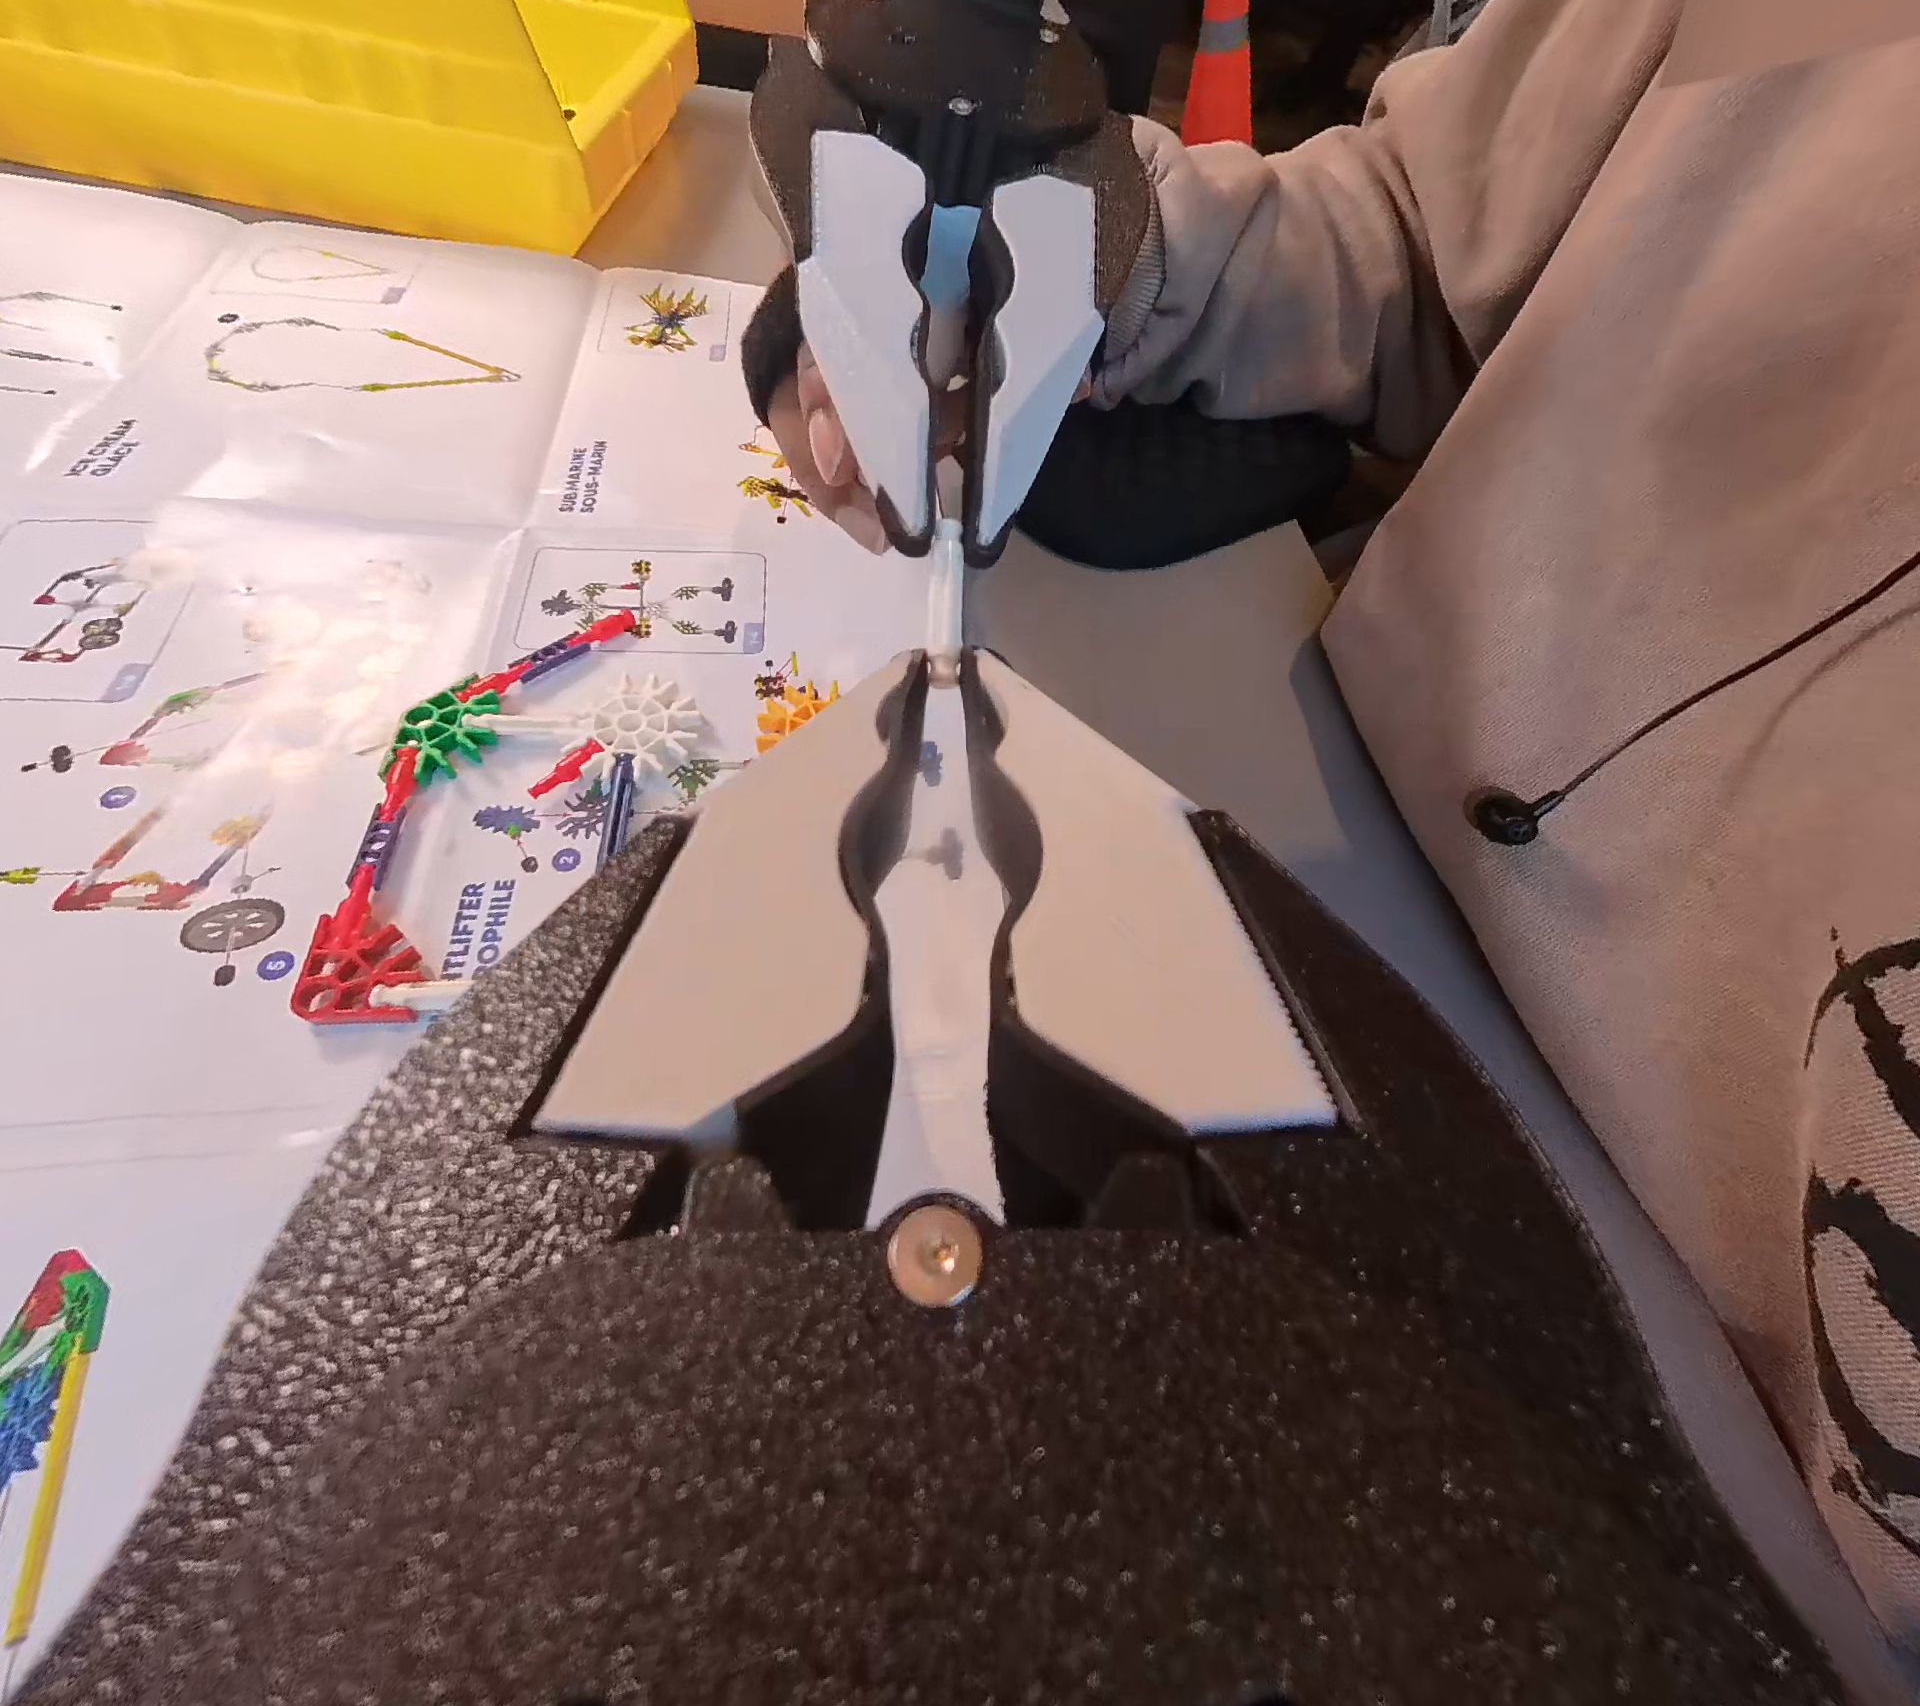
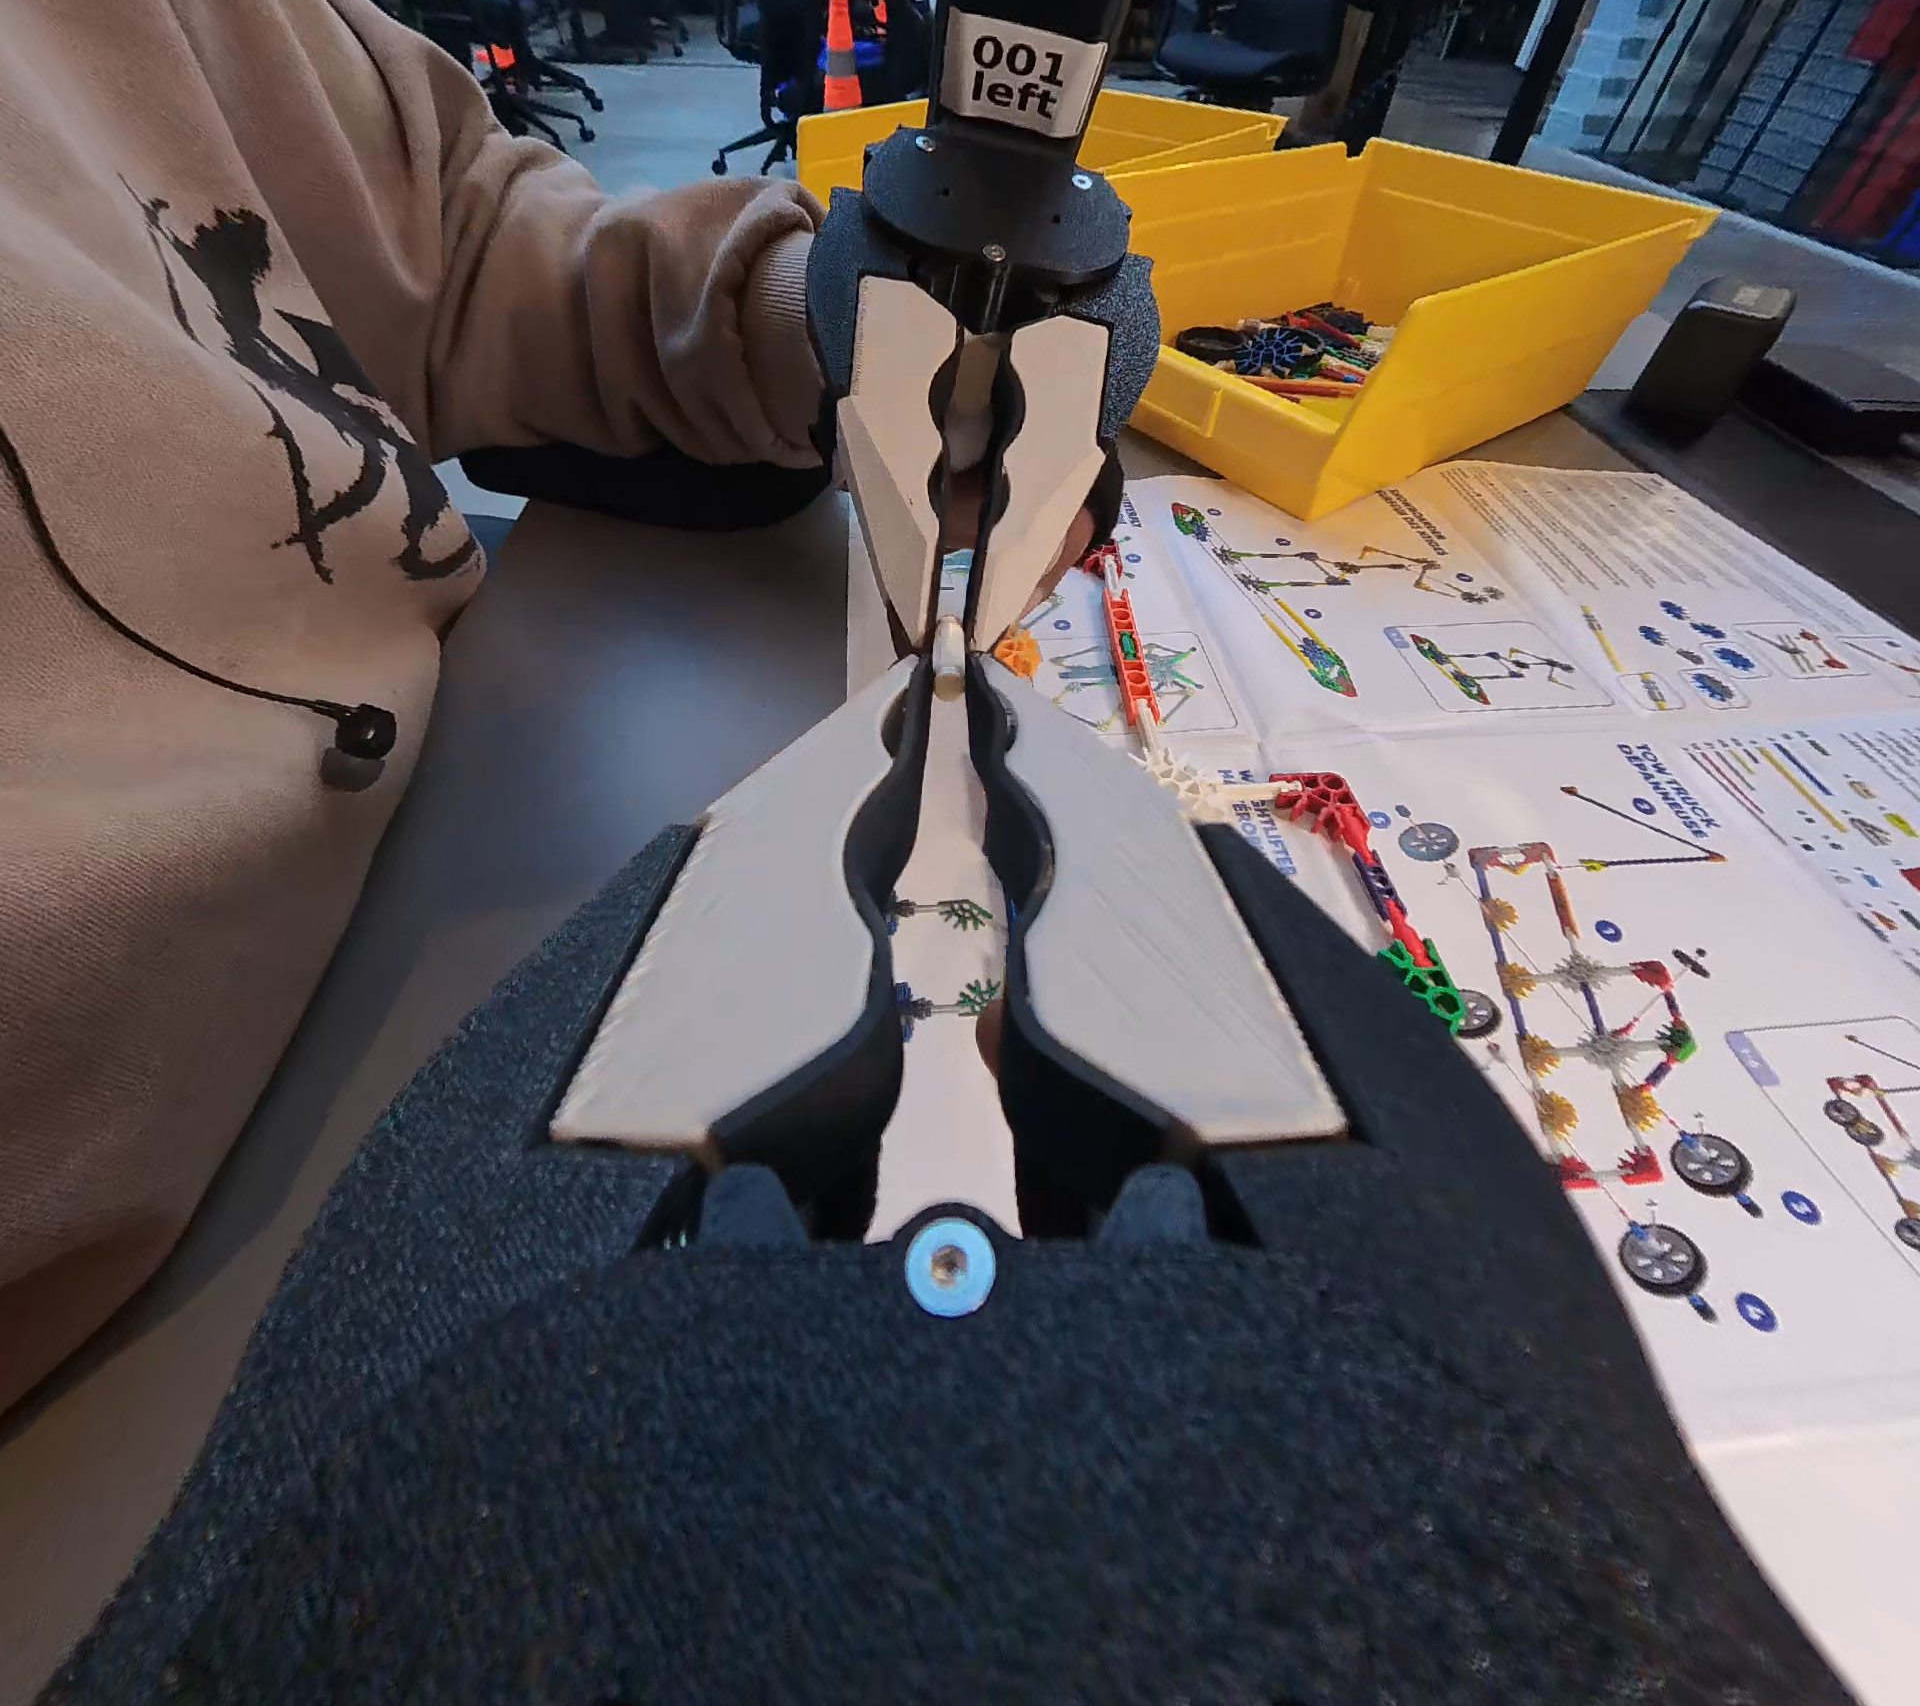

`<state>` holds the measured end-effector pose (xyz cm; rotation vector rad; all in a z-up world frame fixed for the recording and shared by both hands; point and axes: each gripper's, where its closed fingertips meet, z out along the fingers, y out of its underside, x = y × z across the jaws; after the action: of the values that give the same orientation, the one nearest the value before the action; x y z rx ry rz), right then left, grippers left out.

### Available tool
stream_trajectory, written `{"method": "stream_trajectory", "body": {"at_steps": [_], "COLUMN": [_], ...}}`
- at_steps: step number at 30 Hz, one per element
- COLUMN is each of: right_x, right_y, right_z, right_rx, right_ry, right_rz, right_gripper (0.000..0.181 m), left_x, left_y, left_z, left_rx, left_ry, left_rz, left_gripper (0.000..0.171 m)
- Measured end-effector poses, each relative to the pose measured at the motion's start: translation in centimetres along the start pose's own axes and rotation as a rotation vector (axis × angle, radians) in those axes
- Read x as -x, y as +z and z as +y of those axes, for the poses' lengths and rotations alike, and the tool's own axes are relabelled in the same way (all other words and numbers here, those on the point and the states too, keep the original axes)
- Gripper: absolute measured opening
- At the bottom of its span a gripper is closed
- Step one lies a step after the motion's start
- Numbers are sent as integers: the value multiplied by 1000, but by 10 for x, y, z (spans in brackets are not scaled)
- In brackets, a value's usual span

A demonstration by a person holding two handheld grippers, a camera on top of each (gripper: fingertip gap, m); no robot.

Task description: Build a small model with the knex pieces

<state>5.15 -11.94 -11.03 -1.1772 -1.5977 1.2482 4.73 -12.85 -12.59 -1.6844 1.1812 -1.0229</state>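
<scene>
Desk carrying everything, grey top. A person in a tan hooded sweatshirt is sitting close against its edge.

Large printed instruction sheet is lying unfolded across the desk. Yellow plastic bins are sitting at the far edge; in the right wrist view one bin is holding loose rods and wheels.

Partly built frame of red, green, blue and white construction-toy pieces is lying flat on the sheet, near the left claw and apart from it.

Left claw and right claw are pointing tip to tip above the desk edge. Both are pinching closed on the same short white rod, one at each end, the rod bridging the gap between them. In the right wrist view the right claw is meeting the left claw with the white rod barely showing.

Orange traffic cone is standing in the background.
</scene>
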Motion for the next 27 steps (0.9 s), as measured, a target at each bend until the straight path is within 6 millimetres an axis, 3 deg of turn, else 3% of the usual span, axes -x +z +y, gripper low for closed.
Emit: {"method": "stream_trajectory", "body": {"at_steps": [20, 27], "right_x": [6, 6], "right_y": [14, 18], "right_z": [47, 51], "right_rx": [210, 226], "right_ry": [-39, -33], "right_rz": [-20, -23], "right_gripper": [6, 5], "left_x": [3, 4], "left_y": [6, 7], "left_z": [25, 29], "left_rx": [61, 78], "left_ry": [-35, -33], "left_rz": [18, 17], "left_gripper": [4, 4]}}
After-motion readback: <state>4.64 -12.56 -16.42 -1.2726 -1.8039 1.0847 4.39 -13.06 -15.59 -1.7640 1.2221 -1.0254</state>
